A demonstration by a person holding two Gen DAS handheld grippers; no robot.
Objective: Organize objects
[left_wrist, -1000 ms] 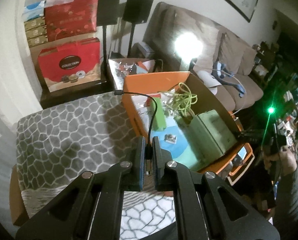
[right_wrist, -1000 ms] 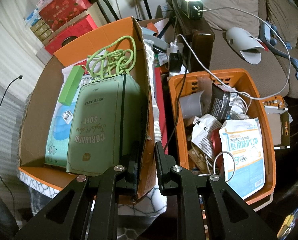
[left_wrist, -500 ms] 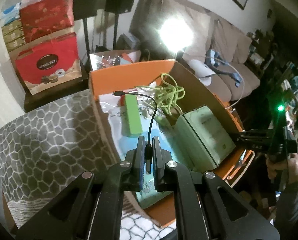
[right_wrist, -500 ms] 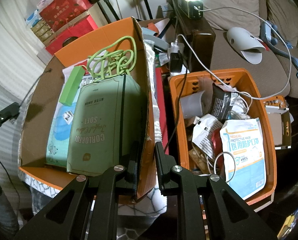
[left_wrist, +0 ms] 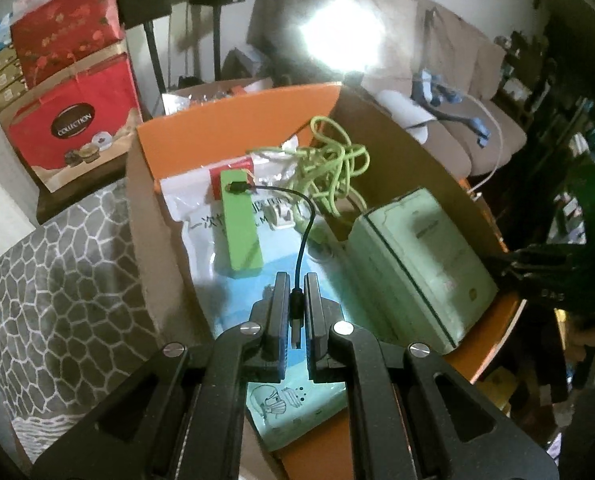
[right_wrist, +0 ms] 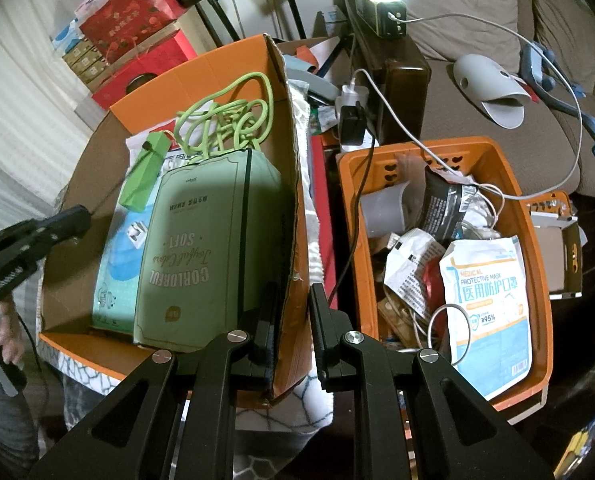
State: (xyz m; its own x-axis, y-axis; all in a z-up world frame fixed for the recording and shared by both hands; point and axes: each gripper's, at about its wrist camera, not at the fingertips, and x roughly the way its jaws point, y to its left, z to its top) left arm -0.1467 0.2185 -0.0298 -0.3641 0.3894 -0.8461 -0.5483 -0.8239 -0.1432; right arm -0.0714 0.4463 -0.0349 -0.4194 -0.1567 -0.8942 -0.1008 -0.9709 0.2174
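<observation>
Left claw (left_wrist: 296, 304) clamped on the USB plug of a thin black cable (left_wrist: 303, 216), held over the cardboard box (left_wrist: 153, 216); cable's far plug sits at the green power bank (left_wrist: 239, 222). Right claw (right_wrist: 293, 312) nearly closed, pinching the box's right wall (right_wrist: 293, 184). In the box: glossy mask pack (left_wrist: 201, 216) flat on the bottom, pale green soft-pack tissues (right_wrist: 201, 248), tangled lime cord (right_wrist: 225, 120). Beside it, orange plastic basket (right_wrist: 537, 248) with a medical mask bag (right_wrist: 487, 304), crumpled wrappers, white wires.
</observation>
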